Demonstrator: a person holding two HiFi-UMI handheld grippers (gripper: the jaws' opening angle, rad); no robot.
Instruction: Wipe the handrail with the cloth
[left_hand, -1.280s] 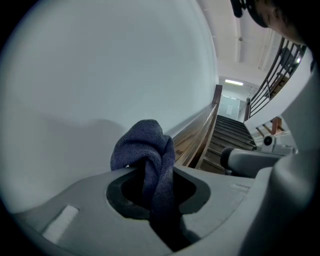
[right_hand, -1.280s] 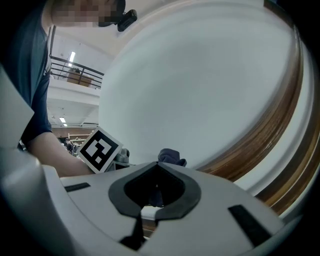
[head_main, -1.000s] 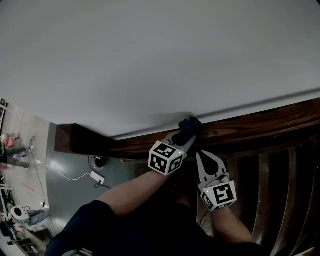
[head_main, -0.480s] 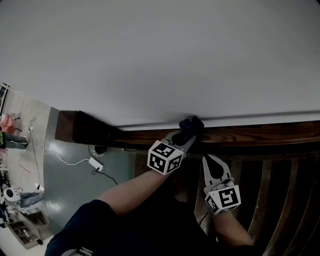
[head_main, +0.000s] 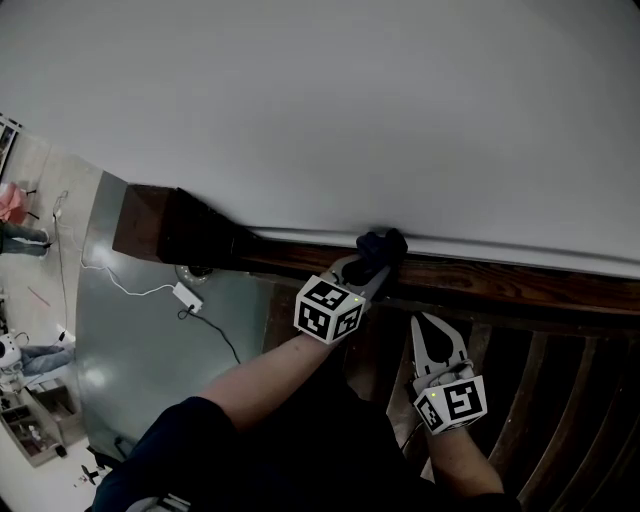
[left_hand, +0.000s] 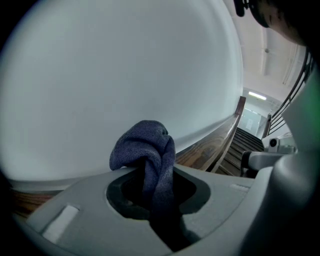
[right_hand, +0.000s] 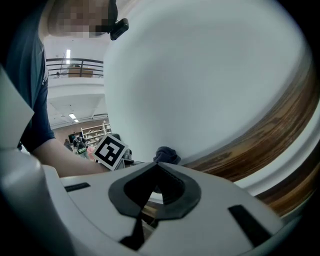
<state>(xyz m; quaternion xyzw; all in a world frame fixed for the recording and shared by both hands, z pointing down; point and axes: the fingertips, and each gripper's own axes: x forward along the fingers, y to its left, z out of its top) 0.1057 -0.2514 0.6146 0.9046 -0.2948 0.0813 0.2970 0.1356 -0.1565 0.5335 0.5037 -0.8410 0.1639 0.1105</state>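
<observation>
Blue cloth held on the wooden rail

The left gripper's (head_main: 372, 268) jaws are squeezed tight on a dark blue, soft, bunched-up cloth (head_main: 382, 246). The cloth pokes out past the tips in a lump. It sits on top of the long, dark brown wooden handrail (head_main: 520, 283), right where the rail meets the big white wall (head_main: 350, 120). It may be touching the wall too, but that is hard to tell. The right gripper (head_main: 428, 326) has its jaws closed together with nothing in them. It hangs just below the rail, near the left gripper, in front of the dark wooden posts (head_main: 520, 400). Far down on the grey floor (head_main: 130, 330) lies a small white box with a cord (head_main: 187, 296).
</observation>
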